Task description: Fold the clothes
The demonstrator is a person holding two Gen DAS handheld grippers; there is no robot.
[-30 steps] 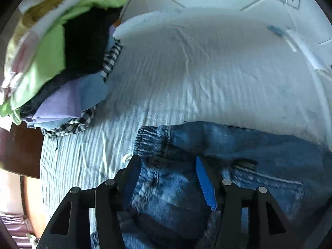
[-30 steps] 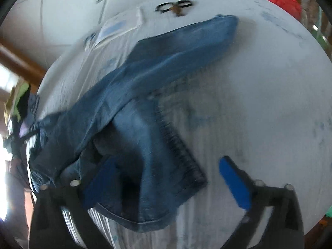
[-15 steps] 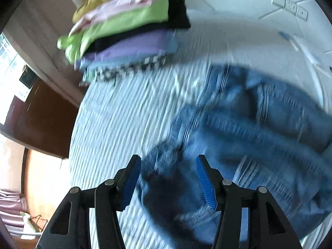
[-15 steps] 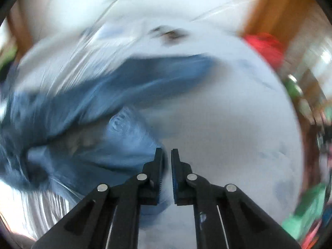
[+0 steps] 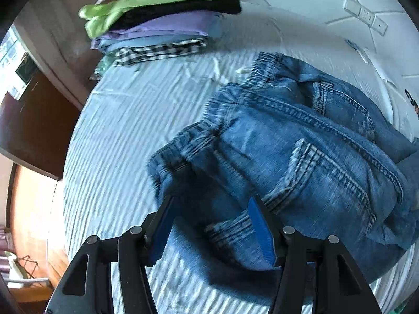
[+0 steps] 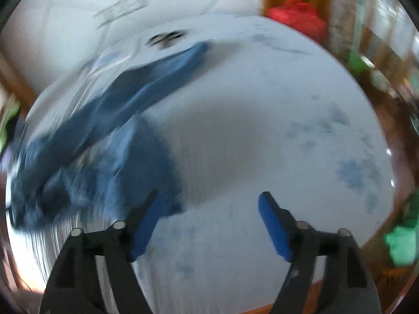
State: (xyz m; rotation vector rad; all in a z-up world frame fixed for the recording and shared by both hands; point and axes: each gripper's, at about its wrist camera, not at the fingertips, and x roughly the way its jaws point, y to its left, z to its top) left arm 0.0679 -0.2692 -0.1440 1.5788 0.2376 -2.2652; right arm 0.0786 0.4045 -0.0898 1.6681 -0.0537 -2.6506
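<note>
the left claw (image 5: 209, 225) is hanging low over the blue jeans (image 5: 301, 162), and its two blue pads (image 5: 259, 233) are spread wide apart with nothing pinched between them. a bit of the jeans is lying in the gap between the pads, but the pads are not squeezing it. the jeans are lying in a bunched heap on the tabletop (image 5: 117, 136), which is wearing a pale cloth with thin stripes. the stretchy waistband (image 5: 259, 70) is pointing toward the far side, and a back pocket (image 5: 340, 175) with pale stitching is facing up.

a pile of folded clothes (image 5: 162, 18) is sitting at the far left end of the tabletop, well apart from the jeans. a green piece is lying near the top of it, then black, then purple, and a black and white checked piece is sitting at the bottom.

the right claw (image 6: 208, 225) is also spread wide, and it is holding nothing. it is hovering over bare cloth (image 6: 262, 144), and the jeans (image 6: 104, 141) are lying to its left. this view is very blurry. one long jeans leg (image 6: 162, 76) is stretching away toward the far side of the tabletop. a small dark thing (image 6: 166, 39) is lying just past the end of that leg, too blurry to name. something red (image 6: 298, 18) is sitting beyond the far edge of the tabletop, and something green (image 6: 400, 240) is showing off to the right
</note>
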